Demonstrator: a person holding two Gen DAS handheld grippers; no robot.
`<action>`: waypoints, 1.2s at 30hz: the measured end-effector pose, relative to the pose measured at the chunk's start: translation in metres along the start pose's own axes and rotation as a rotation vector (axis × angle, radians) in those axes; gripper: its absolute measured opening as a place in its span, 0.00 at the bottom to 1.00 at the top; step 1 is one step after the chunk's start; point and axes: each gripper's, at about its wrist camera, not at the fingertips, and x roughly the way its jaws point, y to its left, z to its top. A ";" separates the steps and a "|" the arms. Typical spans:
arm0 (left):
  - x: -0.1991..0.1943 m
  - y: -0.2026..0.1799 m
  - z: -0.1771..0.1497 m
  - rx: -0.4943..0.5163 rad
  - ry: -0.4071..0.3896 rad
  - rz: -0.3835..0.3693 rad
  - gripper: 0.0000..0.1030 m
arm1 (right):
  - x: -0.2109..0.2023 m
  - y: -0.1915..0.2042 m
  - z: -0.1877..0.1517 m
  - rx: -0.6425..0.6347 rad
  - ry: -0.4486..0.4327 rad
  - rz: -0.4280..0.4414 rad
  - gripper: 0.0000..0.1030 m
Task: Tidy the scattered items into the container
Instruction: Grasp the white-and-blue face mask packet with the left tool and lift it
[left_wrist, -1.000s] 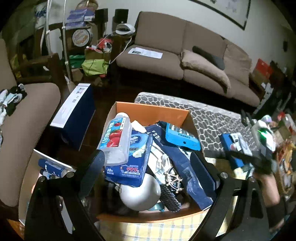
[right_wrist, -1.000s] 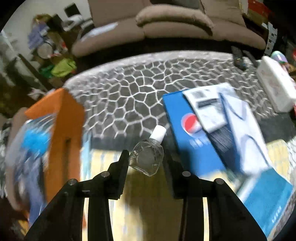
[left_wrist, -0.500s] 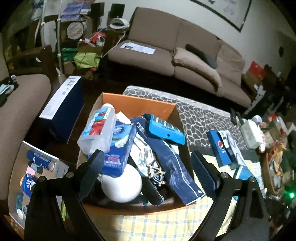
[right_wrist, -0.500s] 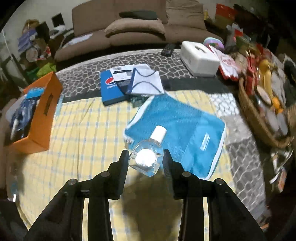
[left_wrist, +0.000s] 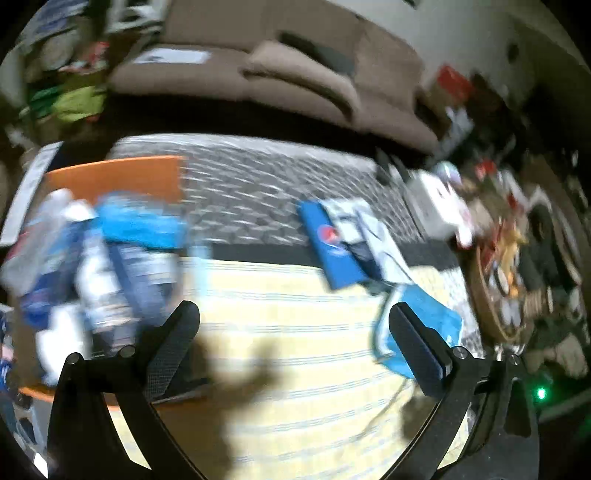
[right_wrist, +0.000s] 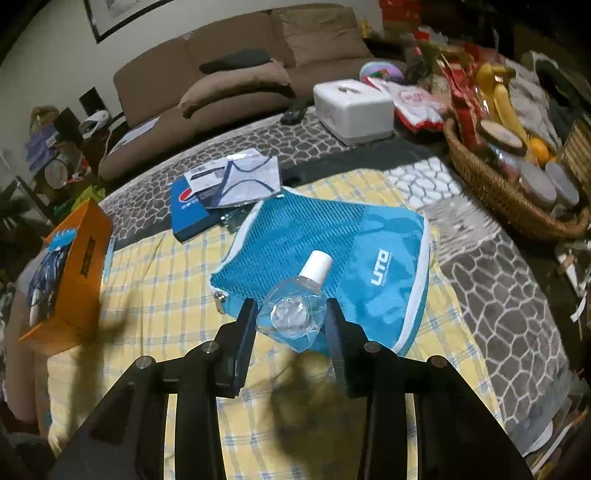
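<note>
The right gripper (right_wrist: 290, 317) was clenched on a small clear bottle (right_wrist: 293, 314) with a white cap (right_wrist: 316, 266), the bottle pinched at both sides between the fingers and tilted with its cap pointing forward; it hung above the near edge of a blue mesh pouch (right_wrist: 332, 236) that lay flat on the yellow checked cloth (right_wrist: 155, 280); beyond the pouch a dark blue box (right_wrist: 188, 218) lay with white papers (right_wrist: 251, 177) resting on top of it; the orange box (right_wrist: 86, 254), crammed with blue packets, stood at the far left edge of the cloth, well apart from the bottle; a white case (right_wrist: 354, 105) and a wicker basket (right_wrist: 495, 188) of food sat to the right. The left gripper (left_wrist: 293, 317) was released, its fingers spread wide with nothing between them, over the yellow cloth (left_wrist: 280, 306); its view was blurred, with the orange box (left_wrist: 110, 177) at left, the dark blue box (left_wrist: 332, 247) ahead and a corner of the pouch (left_wrist: 424, 314) near the right finger.
</note>
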 end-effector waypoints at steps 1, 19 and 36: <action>0.024 -0.028 0.005 0.034 0.025 0.015 1.00 | 0.000 -0.006 0.000 0.025 0.004 0.017 0.36; 0.286 -0.206 0.010 0.268 0.090 0.368 0.85 | -0.015 -0.036 0.000 0.088 -0.012 0.050 0.36; 0.183 -0.221 0.009 0.398 -0.107 0.359 0.04 | -0.014 -0.029 0.002 0.083 -0.015 0.051 0.36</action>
